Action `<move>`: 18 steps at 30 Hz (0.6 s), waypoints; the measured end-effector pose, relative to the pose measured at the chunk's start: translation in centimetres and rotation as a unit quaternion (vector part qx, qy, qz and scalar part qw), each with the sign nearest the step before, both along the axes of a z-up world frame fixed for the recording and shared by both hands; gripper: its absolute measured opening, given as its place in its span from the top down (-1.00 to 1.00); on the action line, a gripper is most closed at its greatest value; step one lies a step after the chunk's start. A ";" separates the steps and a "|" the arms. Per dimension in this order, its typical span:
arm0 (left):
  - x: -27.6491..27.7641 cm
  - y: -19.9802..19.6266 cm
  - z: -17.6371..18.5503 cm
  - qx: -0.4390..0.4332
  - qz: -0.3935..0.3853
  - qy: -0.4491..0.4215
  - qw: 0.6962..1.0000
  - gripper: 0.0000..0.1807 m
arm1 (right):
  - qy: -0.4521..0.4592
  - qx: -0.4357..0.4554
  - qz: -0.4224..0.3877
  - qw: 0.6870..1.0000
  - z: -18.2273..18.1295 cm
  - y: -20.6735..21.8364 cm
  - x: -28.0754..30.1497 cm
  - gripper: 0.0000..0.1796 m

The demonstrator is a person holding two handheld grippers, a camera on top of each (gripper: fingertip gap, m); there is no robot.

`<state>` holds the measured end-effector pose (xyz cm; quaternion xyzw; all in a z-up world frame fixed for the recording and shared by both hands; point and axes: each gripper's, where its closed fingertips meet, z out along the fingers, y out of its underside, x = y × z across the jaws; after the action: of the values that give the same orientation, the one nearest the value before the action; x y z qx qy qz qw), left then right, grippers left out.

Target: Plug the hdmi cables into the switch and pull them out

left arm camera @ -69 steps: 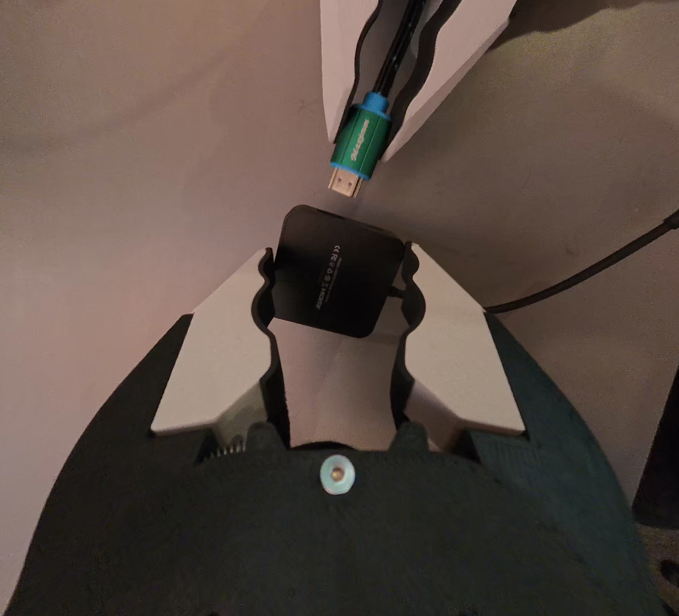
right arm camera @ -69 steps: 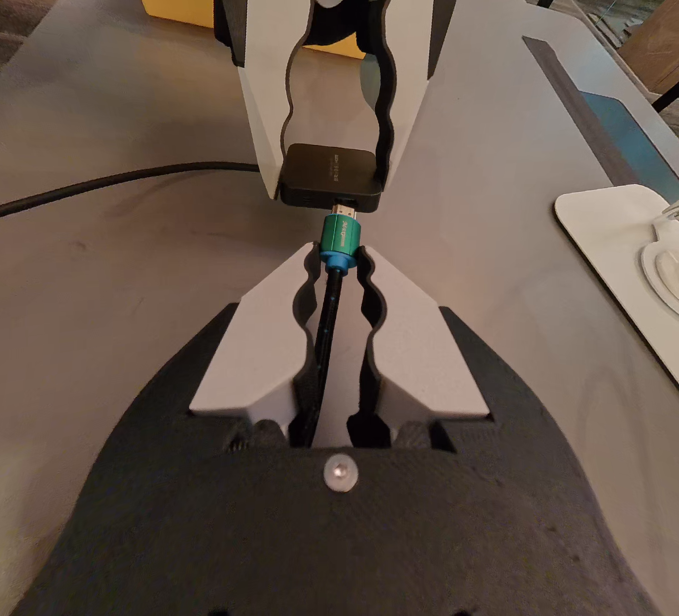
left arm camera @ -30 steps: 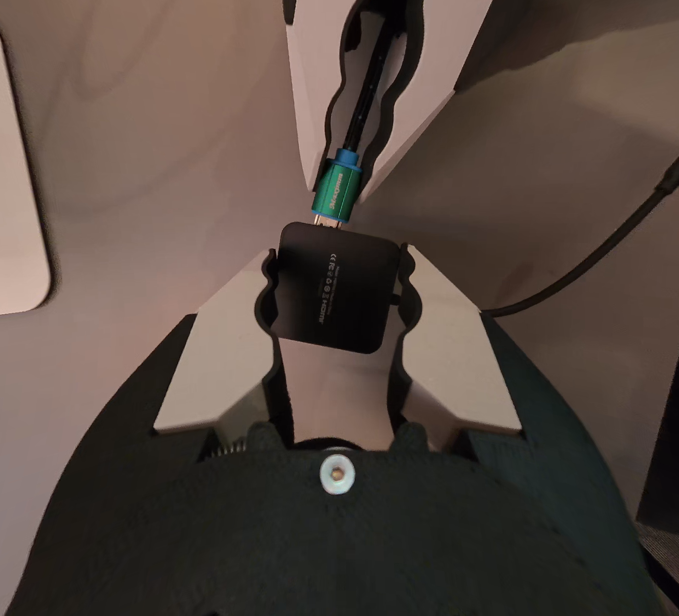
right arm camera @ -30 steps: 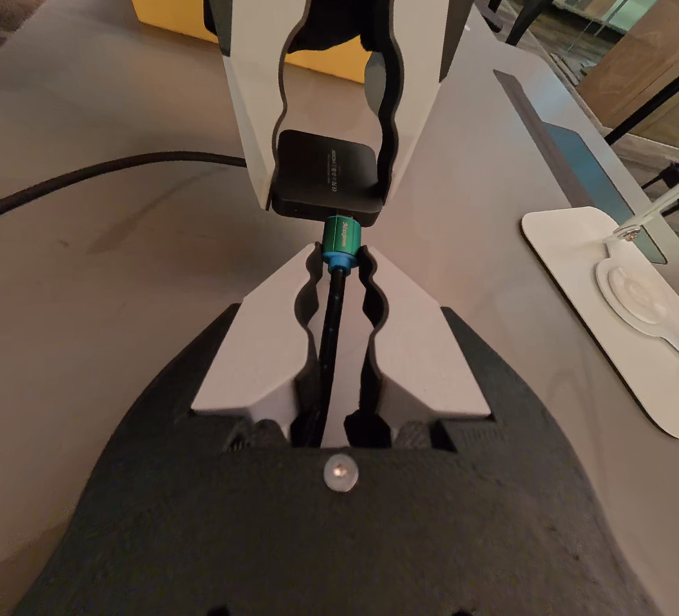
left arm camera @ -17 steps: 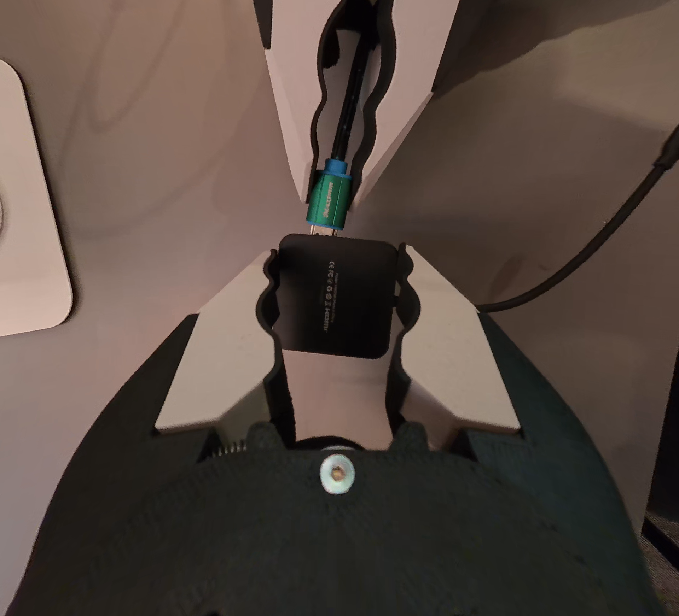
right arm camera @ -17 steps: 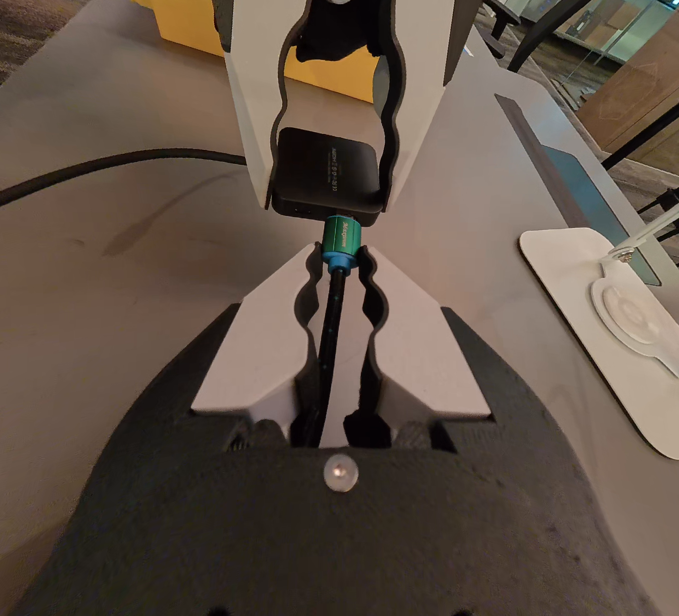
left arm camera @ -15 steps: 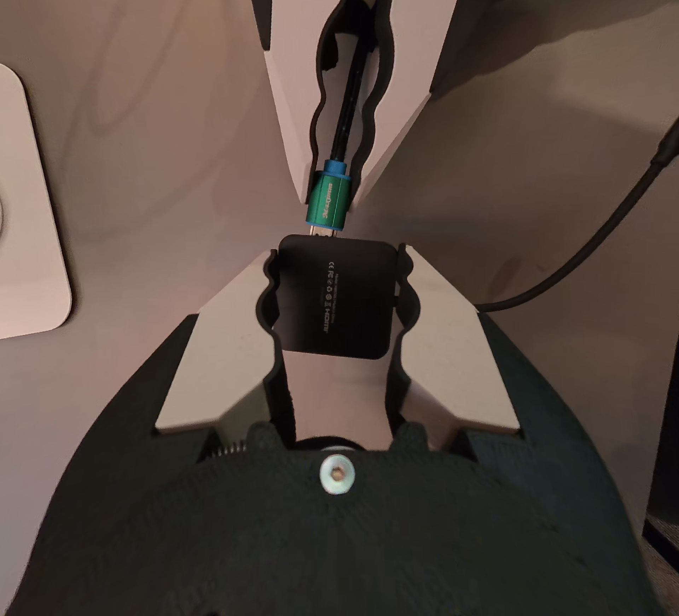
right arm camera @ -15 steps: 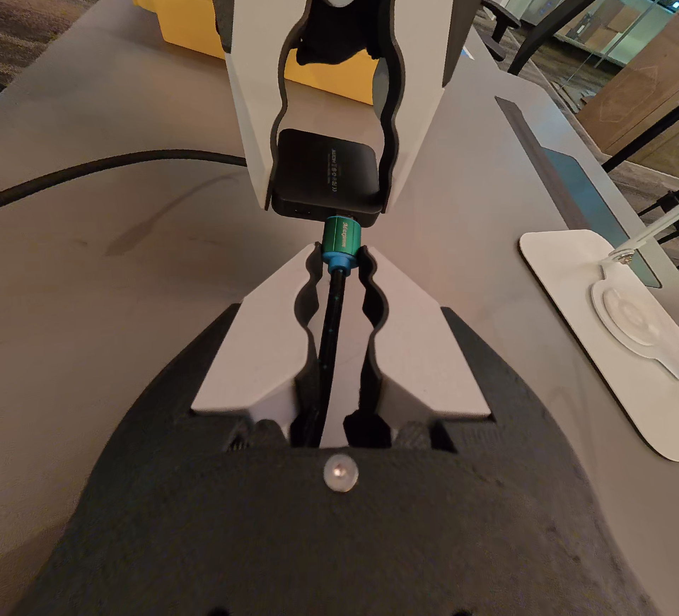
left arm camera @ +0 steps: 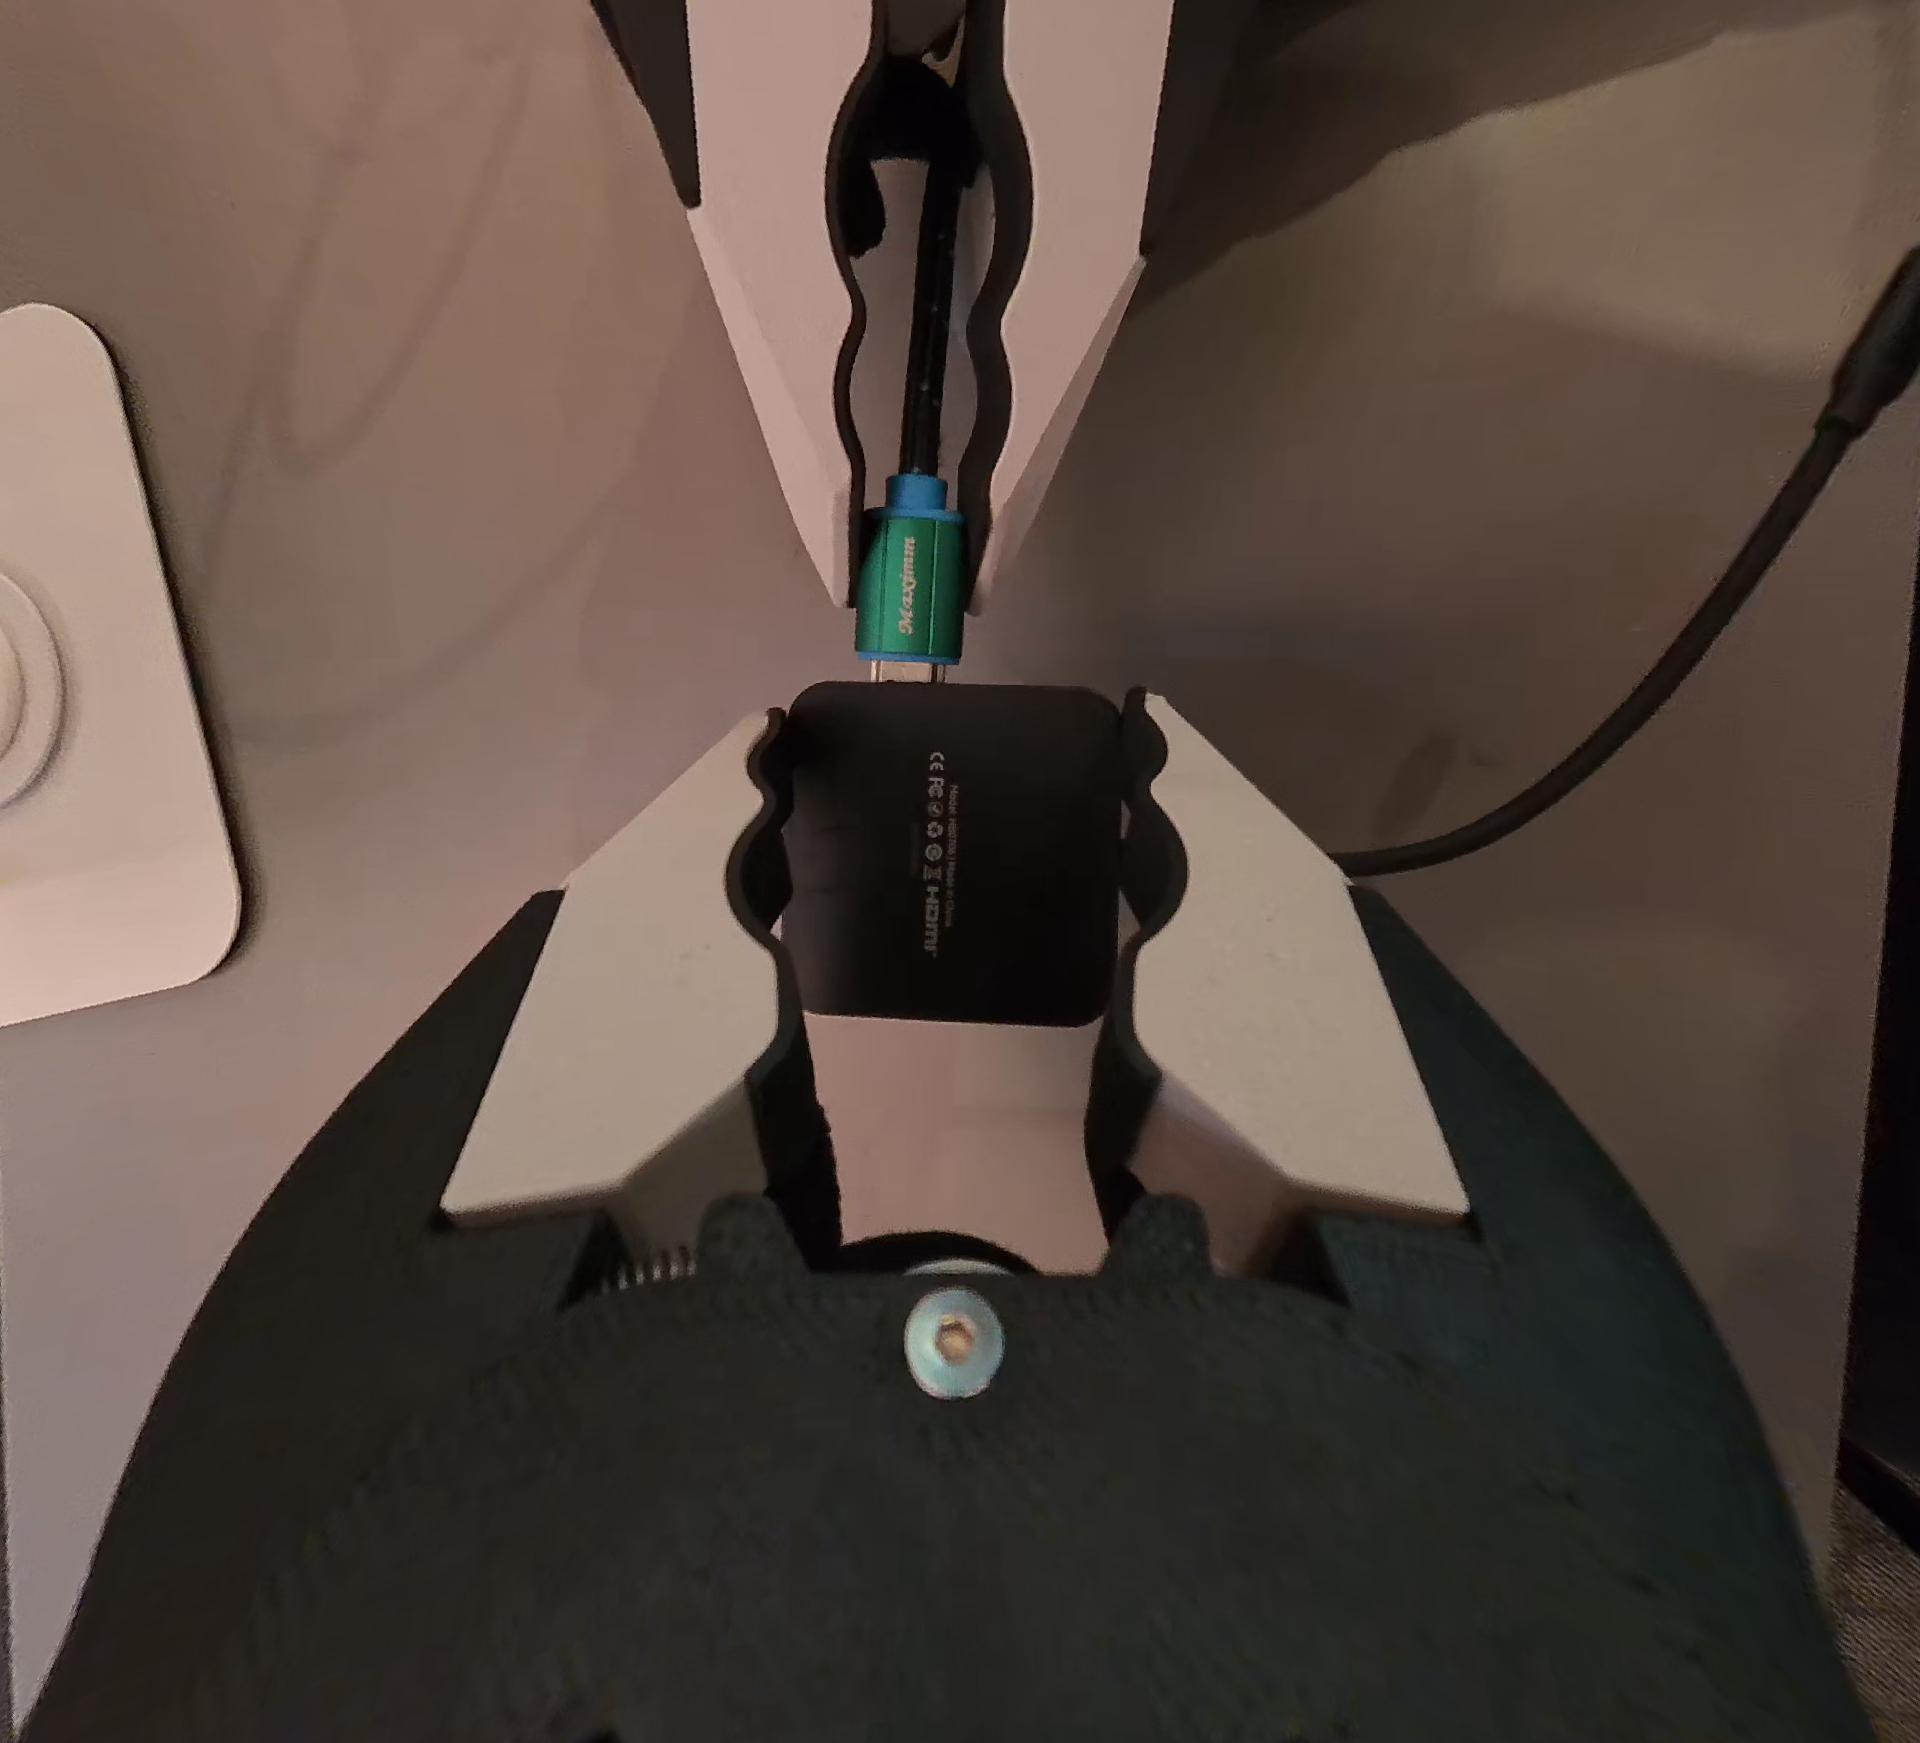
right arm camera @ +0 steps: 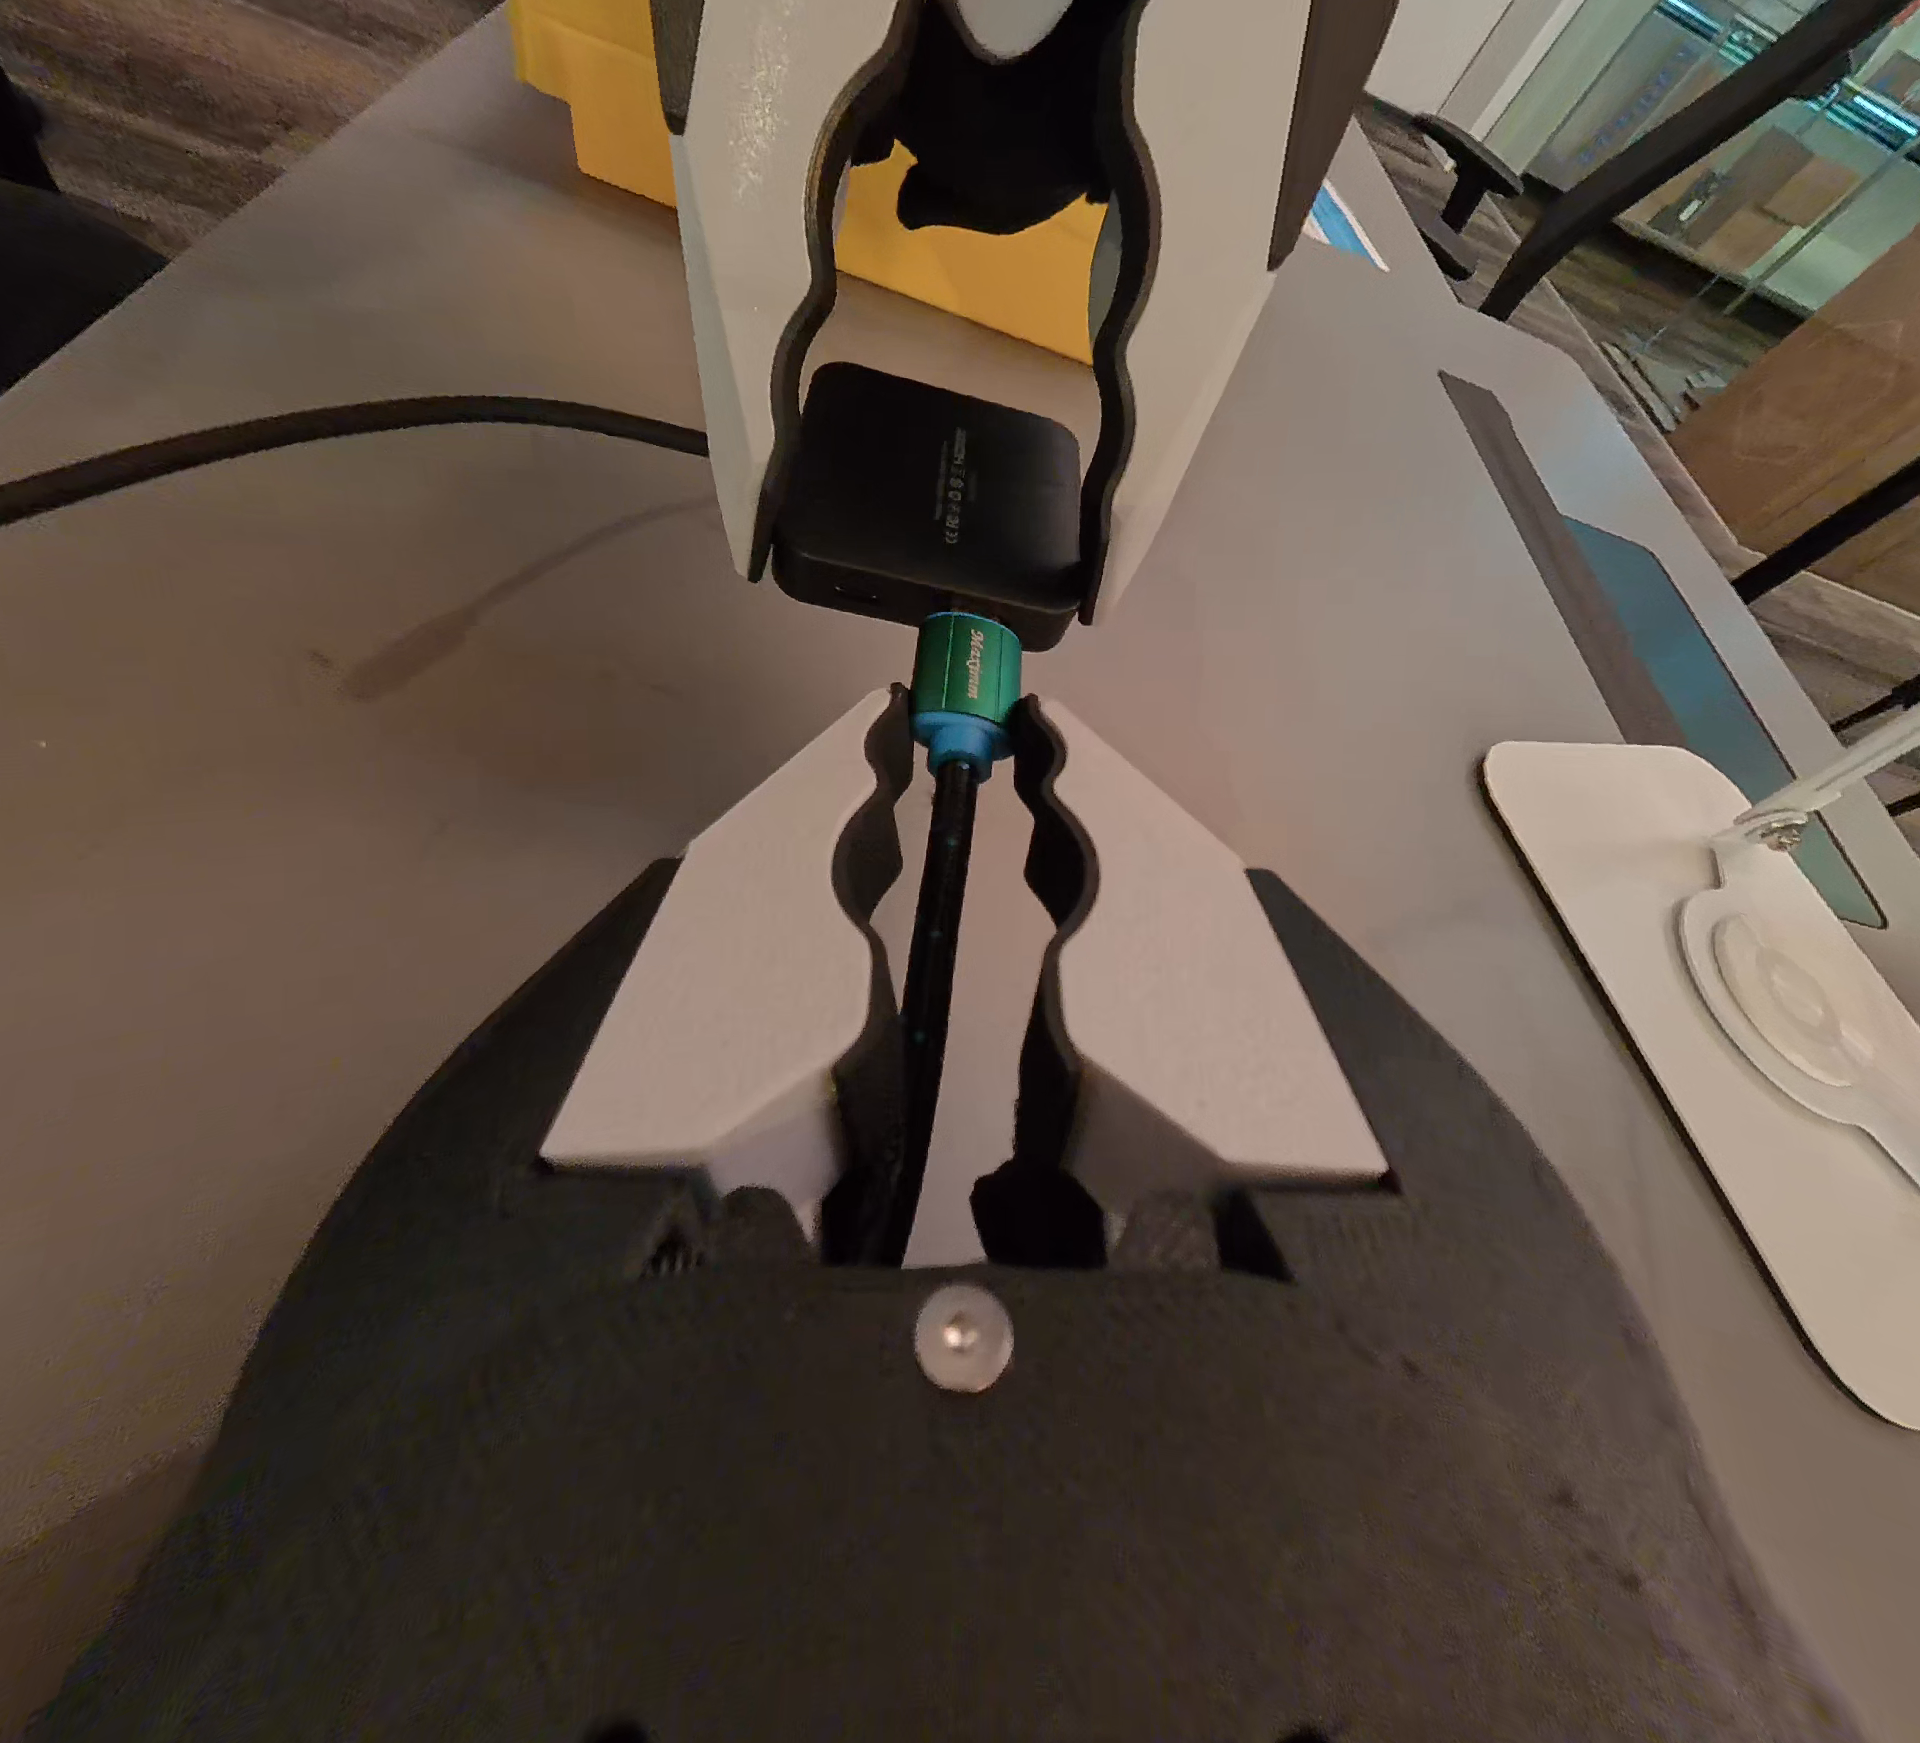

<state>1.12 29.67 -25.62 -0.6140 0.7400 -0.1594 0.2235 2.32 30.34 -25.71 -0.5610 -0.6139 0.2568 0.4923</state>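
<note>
My left gripper (left arm camera: 951,737) is shut on the black square HDMI switch (left arm camera: 951,862) and holds it above the grey table. My right gripper (right arm camera: 961,722) is shut on the green HDMI plug (right arm camera: 966,665) with its blue collar and black braided cable (right arm camera: 935,945). The plug's metal tip sits in a port on the switch's (right arm camera: 935,488) near edge. In the left wrist view the right gripper (left arm camera: 914,592) comes from the top with the plug (left arm camera: 912,597) meeting the switch's far edge. In the right wrist view the left gripper (right arm camera: 925,571) hangs from above.
A second black cable (left arm camera: 1621,685) runs from the switch's side across the grey table (right arm camera: 312,758), also in the right wrist view (right arm camera: 312,436). A white pad (right arm camera: 1683,987) lies at the right, (left arm camera: 94,685) at the left. A yellow box (right arm camera: 582,52) stands behind.
The green plug closed on the switch and its metal tip went into the port. Both grippers have lined up straight, facing each other, and kept their grips.
</note>
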 end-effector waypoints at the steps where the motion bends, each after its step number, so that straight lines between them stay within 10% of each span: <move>1: 0.0 -0.1 0.1 0.000 -0.001 -0.003 1.000 0.34 | 0.003 0.001 0.002 1.000 0.1 0.0 0.0 0.81; 18: -0.4 -0.2 0.6 0.012 0.001 0.001 1.000 0.34 | 0.015 0.004 -0.004 1.000 1.0 -0.1 -0.7 0.81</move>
<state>0.69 29.44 -25.05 -0.6124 0.7413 -0.1491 0.2306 1.59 30.19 -24.74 -0.5572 -0.6054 0.2610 0.5048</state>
